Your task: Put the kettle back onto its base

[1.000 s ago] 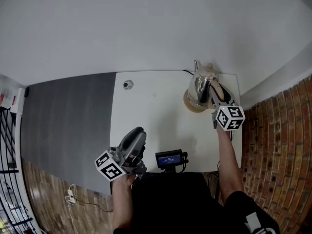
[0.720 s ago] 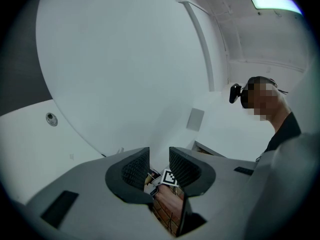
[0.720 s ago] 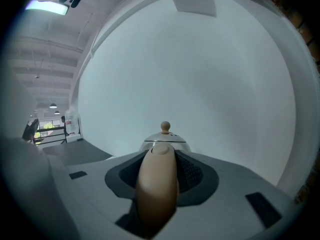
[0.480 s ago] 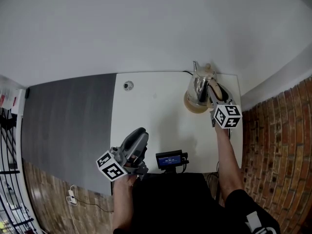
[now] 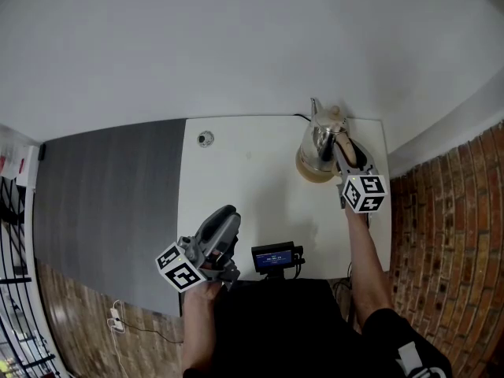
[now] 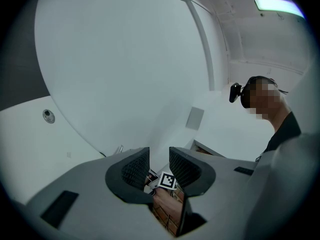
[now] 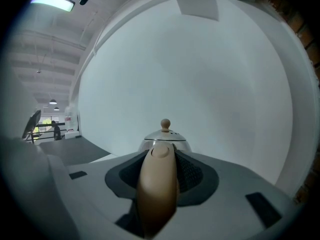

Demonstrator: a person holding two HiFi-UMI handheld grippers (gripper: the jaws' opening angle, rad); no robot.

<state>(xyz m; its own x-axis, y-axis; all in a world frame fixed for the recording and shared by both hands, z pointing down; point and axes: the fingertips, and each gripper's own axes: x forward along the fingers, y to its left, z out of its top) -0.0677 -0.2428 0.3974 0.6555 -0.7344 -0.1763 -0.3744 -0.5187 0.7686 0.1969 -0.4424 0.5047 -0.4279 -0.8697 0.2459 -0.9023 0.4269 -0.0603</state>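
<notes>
A shiny steel kettle (image 5: 321,138) with a beige handle (image 5: 345,150) stands at the far right of the white table (image 5: 252,187), over a round beige base (image 5: 307,172). Whether it rests on the base I cannot tell. My right gripper (image 5: 342,146) is shut on the handle (image 7: 157,189), whose width fills the gap between the jaws in the right gripper view (image 7: 162,159). The kettle's lid and knob (image 7: 165,136) show just past them. My left gripper (image 5: 224,216) hovers by the table's front edge, its jaws (image 6: 159,159) narrowly open and holding nothing.
A small black device with a blue screen (image 5: 274,256) sits at the table's front edge. A round hole (image 5: 205,138) lies in the far left of the tabletop. A white wall runs behind the kettle, brick wall (image 5: 453,235) to the right, grey floor (image 5: 110,203) to the left.
The right gripper and kettle have shifted slightly to the left. The left gripper has stayed where it was.
</notes>
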